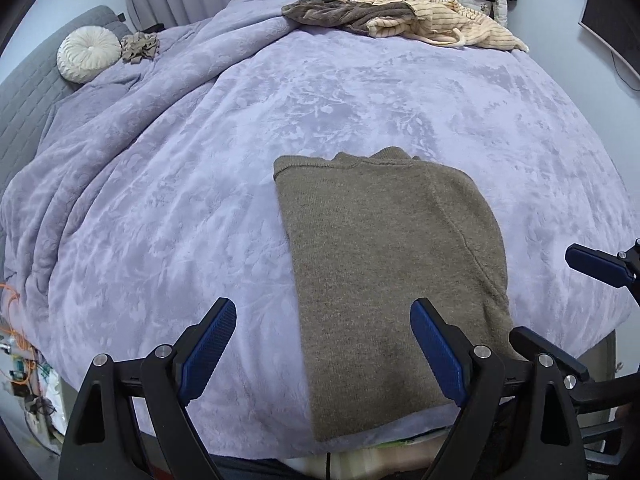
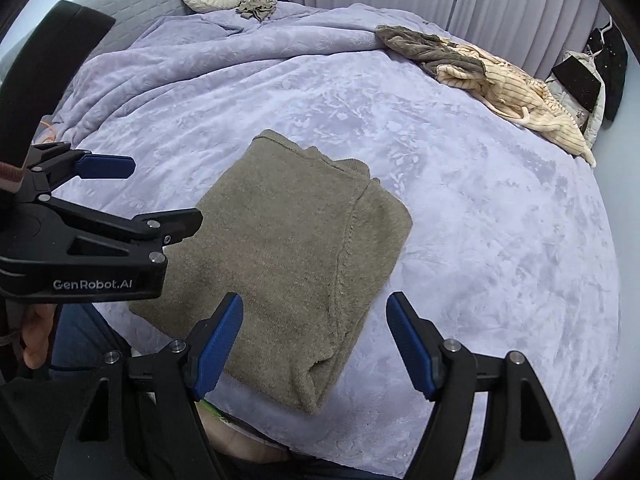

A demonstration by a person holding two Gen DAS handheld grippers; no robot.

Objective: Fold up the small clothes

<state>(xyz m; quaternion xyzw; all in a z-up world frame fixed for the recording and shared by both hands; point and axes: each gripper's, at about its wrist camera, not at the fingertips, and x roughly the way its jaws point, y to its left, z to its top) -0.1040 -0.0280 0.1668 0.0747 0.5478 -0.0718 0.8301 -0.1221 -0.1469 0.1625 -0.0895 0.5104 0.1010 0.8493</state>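
A matt, fuzzy knit sweater (image 1: pixel 384 280) in olive-brown lies on a plush lilac blanket (image 1: pixel 200 184) with an embossed leaf sheen. Beyond it, ribbed cream cloth (image 1: pixel 448 24), a pleated velvety cushion (image 1: pixel 89 53) and a quilted grey headboard (image 1: pixel 24 96). Gripper fingers (image 2: pixel 218 344): black matt plastic, ridged blue pads, bright metal pins.
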